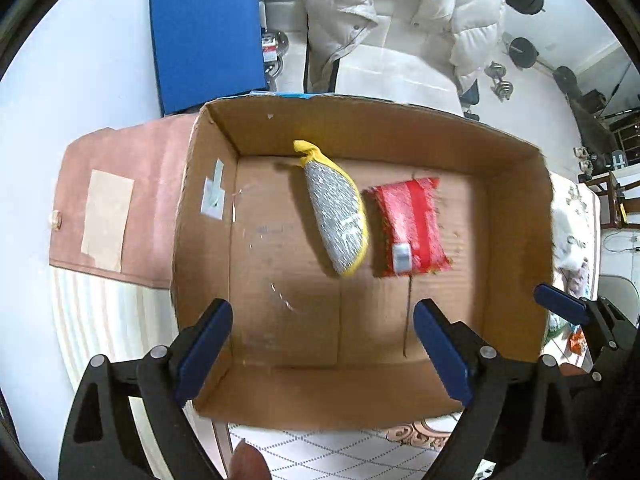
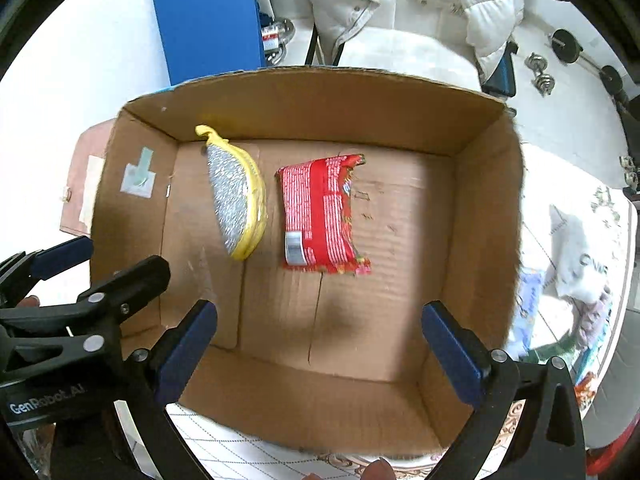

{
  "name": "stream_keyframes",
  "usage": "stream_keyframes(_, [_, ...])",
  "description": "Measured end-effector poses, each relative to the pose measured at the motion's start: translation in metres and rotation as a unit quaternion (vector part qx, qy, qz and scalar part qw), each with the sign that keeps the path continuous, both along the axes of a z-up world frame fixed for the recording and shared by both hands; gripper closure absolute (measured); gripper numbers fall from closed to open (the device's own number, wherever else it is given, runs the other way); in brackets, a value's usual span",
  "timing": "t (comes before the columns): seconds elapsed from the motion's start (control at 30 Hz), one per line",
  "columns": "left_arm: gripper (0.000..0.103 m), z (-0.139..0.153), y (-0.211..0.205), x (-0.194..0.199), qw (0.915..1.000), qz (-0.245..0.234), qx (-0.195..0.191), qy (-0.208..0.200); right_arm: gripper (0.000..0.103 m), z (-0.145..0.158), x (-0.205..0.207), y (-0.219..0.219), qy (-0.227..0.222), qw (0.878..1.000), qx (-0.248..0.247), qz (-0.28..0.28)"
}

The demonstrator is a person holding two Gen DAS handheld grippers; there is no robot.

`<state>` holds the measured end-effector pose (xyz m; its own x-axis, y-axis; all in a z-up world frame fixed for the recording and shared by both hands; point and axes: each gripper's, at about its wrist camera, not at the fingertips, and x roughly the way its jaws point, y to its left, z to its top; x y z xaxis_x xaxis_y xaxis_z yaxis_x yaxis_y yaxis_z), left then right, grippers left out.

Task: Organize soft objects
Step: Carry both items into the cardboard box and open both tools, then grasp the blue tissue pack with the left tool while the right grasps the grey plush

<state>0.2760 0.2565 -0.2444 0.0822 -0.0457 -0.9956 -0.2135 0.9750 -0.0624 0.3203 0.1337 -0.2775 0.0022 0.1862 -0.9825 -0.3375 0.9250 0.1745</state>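
An open cardboard box holds a yellow-edged silver scrub pad and a red snack packet side by side on its floor. My left gripper is open and empty above the box's near side. My right gripper is open and empty above the box's near side too. The left gripper shows at the left of the right wrist view, and the right gripper's blue finger at the right of the left wrist view.
The box stands on a patterned tabletop. A pink mat lies left of it. Soft packets and a white bag lie to its right. A blue board and a white padded jacket on a chair stand behind.
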Motion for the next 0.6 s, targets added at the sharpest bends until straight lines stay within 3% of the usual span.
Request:
stream_keyframes(0.13, [0.010, 0.015, -0.012, -0.014, 0.9998, 0.002, 0.000, -0.020, 0.000, 0.018, -0.019, -0.012, -0.019, 1.000, 0.005, 0.004])
stream_keyframes(0.33, [0.010, 0.048, -0.051, -0.025, 0.9986, -0.007, -0.007, -0.051, 0.000, 0.047, -0.038, -0.050, -0.019, 0.998, 0.054, -0.011])
stream_keyframes(0.5, [0.010, 0.077, -0.123, -0.011, 0.9958, -0.041, 0.021, -0.079, 0.000, 0.070, -0.030, -0.136, -0.033, 0.996, 0.060, -0.056])
stream_keyframes(0.6, [0.010, 0.070, -0.174, 0.012, 0.9955, -0.064, 0.004, -0.069, 0.000, 0.070, -0.017, -0.206, -0.030, 0.994, 0.046, -0.095])
